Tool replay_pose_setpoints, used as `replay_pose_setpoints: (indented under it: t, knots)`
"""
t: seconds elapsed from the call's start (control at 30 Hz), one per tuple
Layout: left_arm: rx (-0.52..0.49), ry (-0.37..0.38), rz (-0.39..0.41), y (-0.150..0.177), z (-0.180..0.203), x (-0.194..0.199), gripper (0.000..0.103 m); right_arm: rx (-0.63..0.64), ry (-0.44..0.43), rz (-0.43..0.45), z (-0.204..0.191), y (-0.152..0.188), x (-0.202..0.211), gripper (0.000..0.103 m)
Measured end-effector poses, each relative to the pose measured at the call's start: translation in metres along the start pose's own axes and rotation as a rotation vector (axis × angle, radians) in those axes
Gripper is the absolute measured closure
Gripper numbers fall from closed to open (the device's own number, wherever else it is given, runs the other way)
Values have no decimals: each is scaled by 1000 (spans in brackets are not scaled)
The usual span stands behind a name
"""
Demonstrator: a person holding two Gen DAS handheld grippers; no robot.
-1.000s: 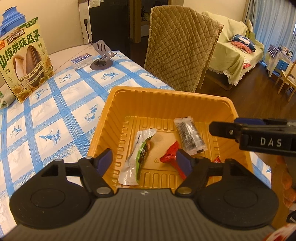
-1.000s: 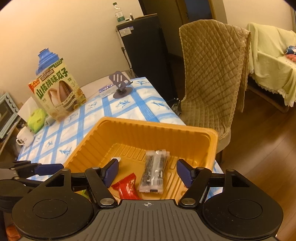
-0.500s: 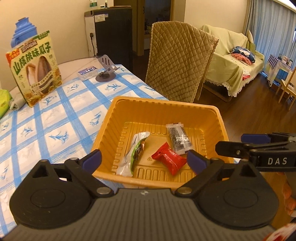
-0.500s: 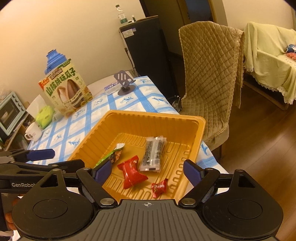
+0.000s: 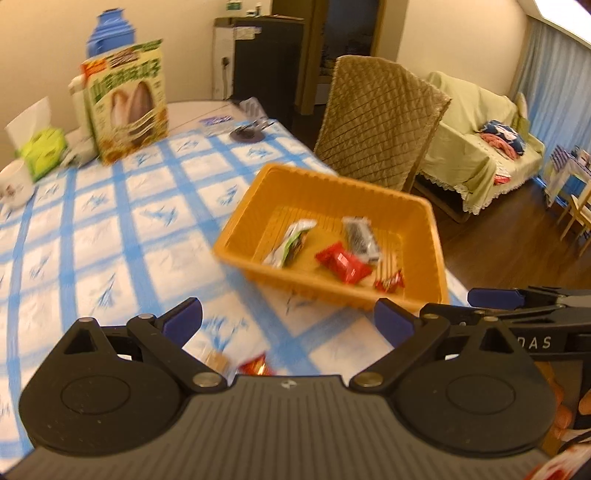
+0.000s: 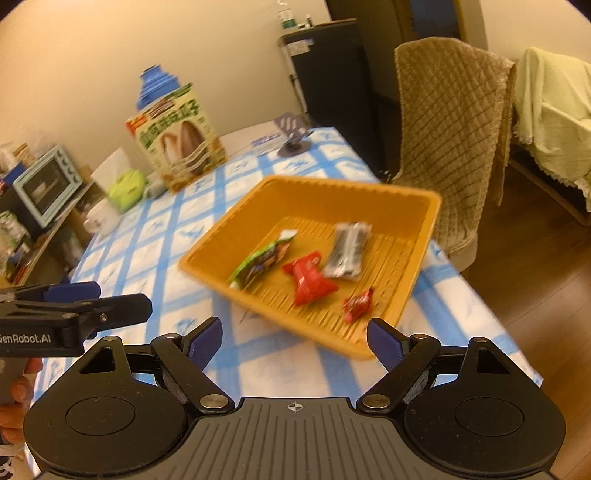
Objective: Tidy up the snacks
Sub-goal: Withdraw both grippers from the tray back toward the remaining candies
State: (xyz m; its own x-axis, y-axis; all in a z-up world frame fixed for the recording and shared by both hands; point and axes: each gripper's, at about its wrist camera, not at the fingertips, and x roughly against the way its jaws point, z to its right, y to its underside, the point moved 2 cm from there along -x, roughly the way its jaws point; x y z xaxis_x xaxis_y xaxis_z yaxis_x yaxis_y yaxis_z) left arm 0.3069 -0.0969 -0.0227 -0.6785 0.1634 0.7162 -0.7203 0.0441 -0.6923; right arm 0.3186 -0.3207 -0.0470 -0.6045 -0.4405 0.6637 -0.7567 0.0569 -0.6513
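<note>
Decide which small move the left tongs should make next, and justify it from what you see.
Probably lower the open left tongs onto the red snack lying on the tablecloth just below them: four snacks already sit in the orange tray, and this one remains outside.

A table (image 5: 110,236) with a blue-and-white checked cloth fills the left and centre of both views. At the upper left of the left wrist view stands a sunflower-seed box (image 5: 127,99) with a blue bottle (image 5: 110,31) behind it, a green tissue pack (image 5: 42,151) and a white mug (image 5: 14,182) further left. A grey phone stand (image 6: 291,134) sits at the table's far edge. A quilted tan chair (image 6: 452,147) stands at the right, a black fridge (image 5: 264,62) behind. At the left edge of the right wrist view sits a light-blue toaster oven (image 6: 46,184).
</note>
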Motion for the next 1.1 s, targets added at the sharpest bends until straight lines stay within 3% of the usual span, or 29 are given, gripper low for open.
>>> replay_pose_setpoints:
  t: [0.63, 1.1]
  knots:
    - [176, -149, -117, 112, -62, 60, 5, 128, -99, -193, -54, 72, -11, 18]
    - [301, -272, -116, 146, -112, 91, 9, 231, -125, -262, -92, 101, -39, 18]
